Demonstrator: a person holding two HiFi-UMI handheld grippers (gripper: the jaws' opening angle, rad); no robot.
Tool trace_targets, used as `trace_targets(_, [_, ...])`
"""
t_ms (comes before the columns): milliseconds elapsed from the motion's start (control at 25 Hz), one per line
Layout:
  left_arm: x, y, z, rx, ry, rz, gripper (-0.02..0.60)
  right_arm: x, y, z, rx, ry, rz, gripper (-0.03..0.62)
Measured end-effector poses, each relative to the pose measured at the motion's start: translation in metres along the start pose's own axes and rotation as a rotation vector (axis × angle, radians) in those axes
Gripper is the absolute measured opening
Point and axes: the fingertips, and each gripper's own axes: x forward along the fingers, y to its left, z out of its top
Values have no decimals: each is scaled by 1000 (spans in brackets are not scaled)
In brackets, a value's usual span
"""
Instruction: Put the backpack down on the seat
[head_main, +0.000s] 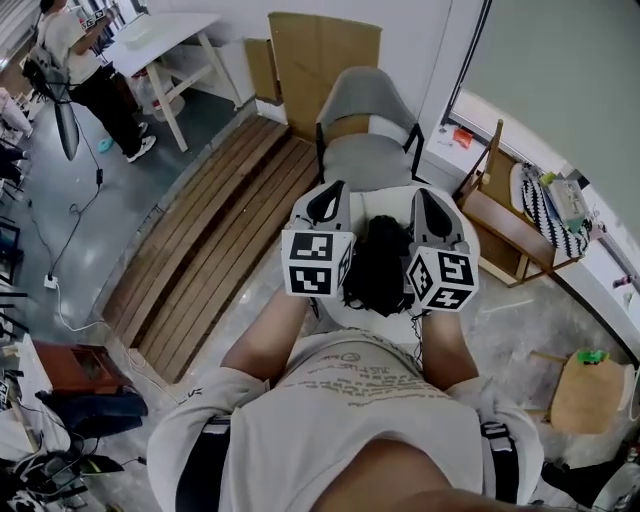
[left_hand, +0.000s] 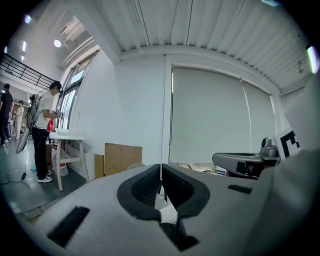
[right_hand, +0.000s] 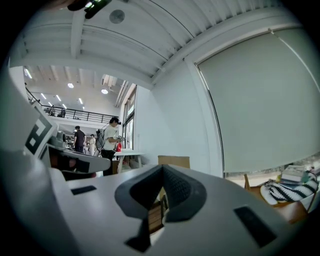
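In the head view a grey armchair (head_main: 365, 150) with an empty seat stands just ahead against the wall. Both grippers are held side by side in front of my chest, pointing at it. The left gripper (head_main: 328, 192) is shut, and its own view shows the jaws meeting with nothing between them (left_hand: 161, 169). The right gripper (head_main: 424, 196) is shut and empty too (right_hand: 162, 169). A black lumpy thing (head_main: 380, 265), possibly the backpack, sits low between the two grippers over a white surface (head_main: 395, 200). Black straps (head_main: 205, 465) cross my shoulders.
A slatted wooden platform (head_main: 215, 245) lies left of the chair, with cardboard sheets (head_main: 320, 50) leaning on the wall behind. At right are a wooden rack (head_main: 505, 225), a striped cloth (head_main: 545, 205) and a round wooden stool (head_main: 585, 390). A person (head_main: 85, 70) stands by a white table (head_main: 165, 40).
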Motion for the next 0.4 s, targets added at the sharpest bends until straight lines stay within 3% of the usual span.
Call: trace_targets(400, [-3,13,0,-2,11,4,25,4,15,-4,26,-12,27,26])
